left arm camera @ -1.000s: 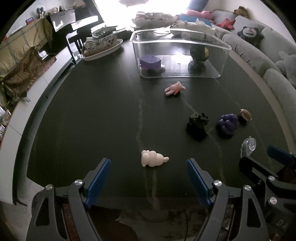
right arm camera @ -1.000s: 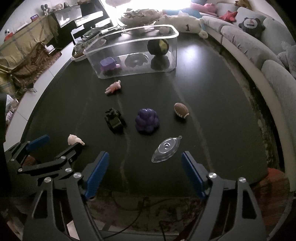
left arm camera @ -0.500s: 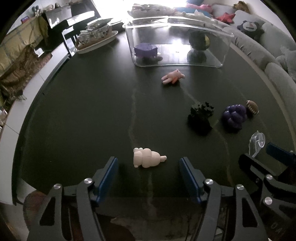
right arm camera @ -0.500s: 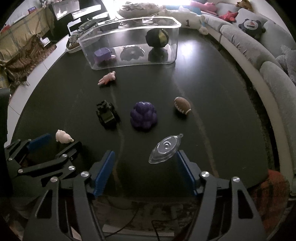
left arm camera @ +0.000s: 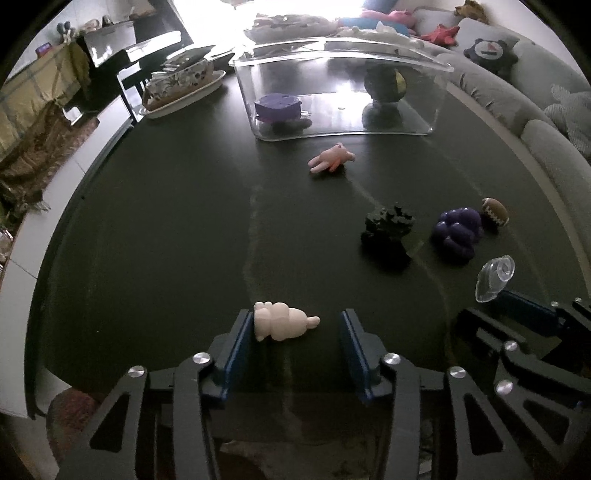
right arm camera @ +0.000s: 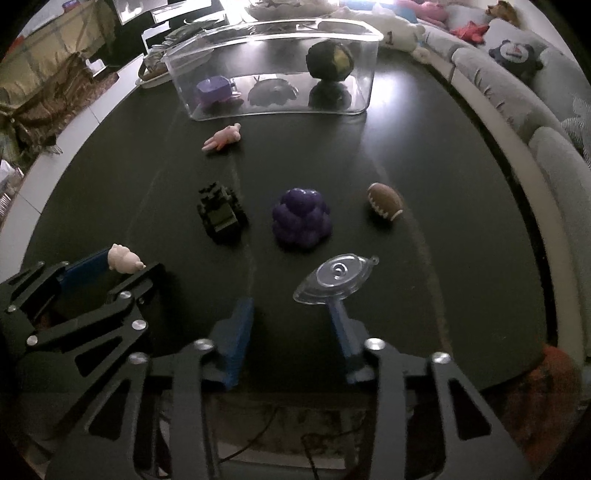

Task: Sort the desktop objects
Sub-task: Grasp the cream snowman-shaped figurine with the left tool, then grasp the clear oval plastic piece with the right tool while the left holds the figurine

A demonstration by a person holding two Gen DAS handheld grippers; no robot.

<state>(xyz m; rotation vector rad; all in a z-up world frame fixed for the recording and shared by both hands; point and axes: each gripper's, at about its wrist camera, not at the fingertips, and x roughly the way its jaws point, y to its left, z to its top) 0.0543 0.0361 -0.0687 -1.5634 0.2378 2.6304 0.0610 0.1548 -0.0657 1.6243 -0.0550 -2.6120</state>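
Left tool [left arm camera: 293,332] closing around pale figurine [left arm camera: 282,325]; right tool [right arm camera: 291,321] closing beside clear suction cup [right arm camera: 334,278].

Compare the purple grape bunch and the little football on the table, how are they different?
The grape bunch is purple, lumpy and the bigger of the two; the football is brown, smooth and oval, with white stitching and stripes. Both are toys lying loose on the dark table, outside the clear bin, untouched by either gripper.

"1" on white plush [right arm camera: 397,31]
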